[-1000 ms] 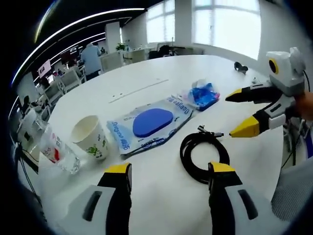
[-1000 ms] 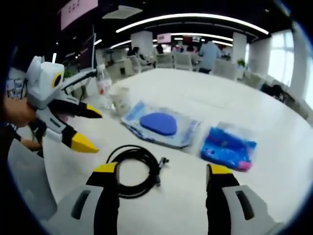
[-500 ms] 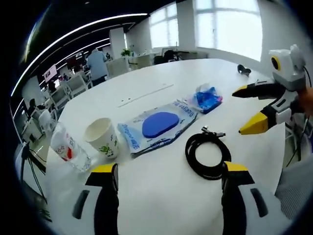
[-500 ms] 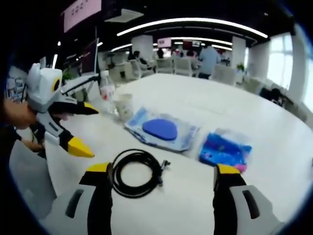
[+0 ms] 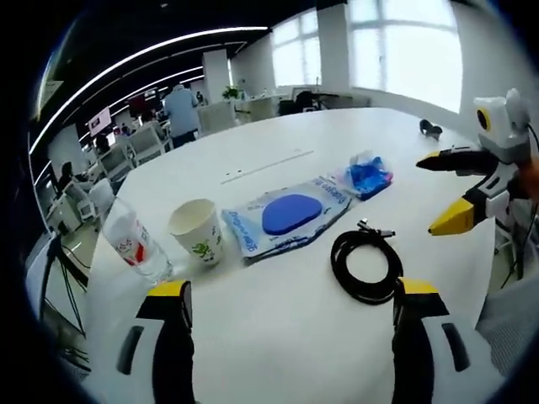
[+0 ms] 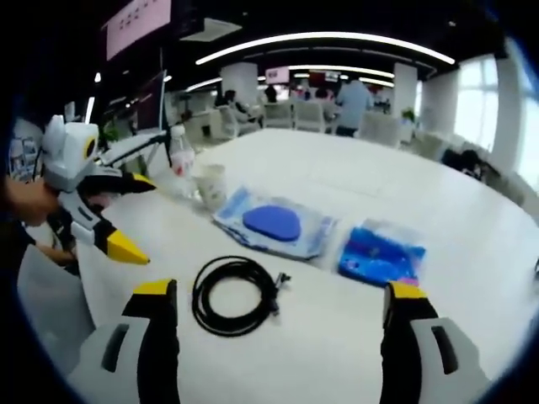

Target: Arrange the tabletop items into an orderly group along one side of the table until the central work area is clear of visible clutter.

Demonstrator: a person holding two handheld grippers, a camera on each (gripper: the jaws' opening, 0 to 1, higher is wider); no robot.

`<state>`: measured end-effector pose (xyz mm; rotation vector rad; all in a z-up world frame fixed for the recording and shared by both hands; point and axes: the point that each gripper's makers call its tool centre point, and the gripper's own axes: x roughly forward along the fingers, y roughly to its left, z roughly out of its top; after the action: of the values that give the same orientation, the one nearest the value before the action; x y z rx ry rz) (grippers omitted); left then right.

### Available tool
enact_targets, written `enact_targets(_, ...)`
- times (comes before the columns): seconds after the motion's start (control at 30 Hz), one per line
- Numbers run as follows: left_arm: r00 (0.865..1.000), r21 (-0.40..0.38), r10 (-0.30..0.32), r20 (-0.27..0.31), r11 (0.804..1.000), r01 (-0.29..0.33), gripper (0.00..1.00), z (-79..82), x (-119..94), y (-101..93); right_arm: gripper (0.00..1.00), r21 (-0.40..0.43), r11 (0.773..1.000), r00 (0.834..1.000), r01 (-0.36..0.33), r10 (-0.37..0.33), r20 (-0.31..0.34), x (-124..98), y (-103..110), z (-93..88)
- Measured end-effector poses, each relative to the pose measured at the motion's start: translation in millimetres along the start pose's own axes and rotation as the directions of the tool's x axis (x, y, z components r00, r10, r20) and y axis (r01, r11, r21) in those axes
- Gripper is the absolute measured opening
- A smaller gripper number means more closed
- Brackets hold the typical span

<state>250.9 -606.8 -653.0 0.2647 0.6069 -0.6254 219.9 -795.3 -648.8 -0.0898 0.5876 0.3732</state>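
Note:
On the white table (image 5: 278,337) lie a coiled black cable (image 5: 365,266) (image 6: 235,295), a clear bag with a blue oval pad (image 5: 290,214) (image 6: 271,223), and a crumpled blue packet (image 5: 368,174) (image 6: 381,253). A white paper cup (image 5: 197,232) (image 6: 210,184) stands next to a clear plastic bottle (image 5: 135,247) (image 6: 178,154). My left gripper (image 5: 295,290) (image 6: 126,217) is open and empty, above the table short of the cable. My right gripper (image 6: 282,295) (image 5: 448,195) is open and empty too, on the cable's other side.
Far across the table sits a small dark object (image 5: 430,128). Office chairs (image 5: 139,143) and desks stand beyond the table, with a person (image 5: 181,105) (image 6: 355,99) standing in the background. A hand (image 6: 21,200) holds the left gripper.
Both views have pulled back from the table, so the items look smaller and farther. Both sets of jaws stand wider apart. The items have not moved.

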Motion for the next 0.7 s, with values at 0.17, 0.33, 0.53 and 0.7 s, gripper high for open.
enact_targets(0.17, 1.000, -0.016, 0.015, 0.026, 1.000, -0.015, 0.99, 2.5, -8.5, 4.5, 1.00, 0.020, 1.000, 1.000, 0.010, -0.010, 0.019, -2.9, -4.2, 4.5)
enact_targets(0.33, 0.999, -0.028, 0.033, 0.039, 0.999, -0.032, 0.99, -4.8, -13.1, 9.0, 1.00, 0.007, 1.000, 0.999, 0.021, -0.021, 0.037, -7.5, -6.4, 9.5)
enact_targets(0.53, 0.998, -0.031, 0.046, 0.034, 0.998, -0.045, 0.99, -16.4, -18.3, 14.8, 1.00, 0.015, 0.999, 0.998, 0.036, -0.037, 0.041, -13.0, -8.2, 10.5)
enact_targets(0.7, 0.998, -0.017, 0.045, 0.043, 0.999, -0.045, 0.99, -16.3, -26.0, 16.2, 1.00, 0.003, 0.999, 0.997, 0.046, -0.046, 0.059, -18.8, -8.2, 12.7)
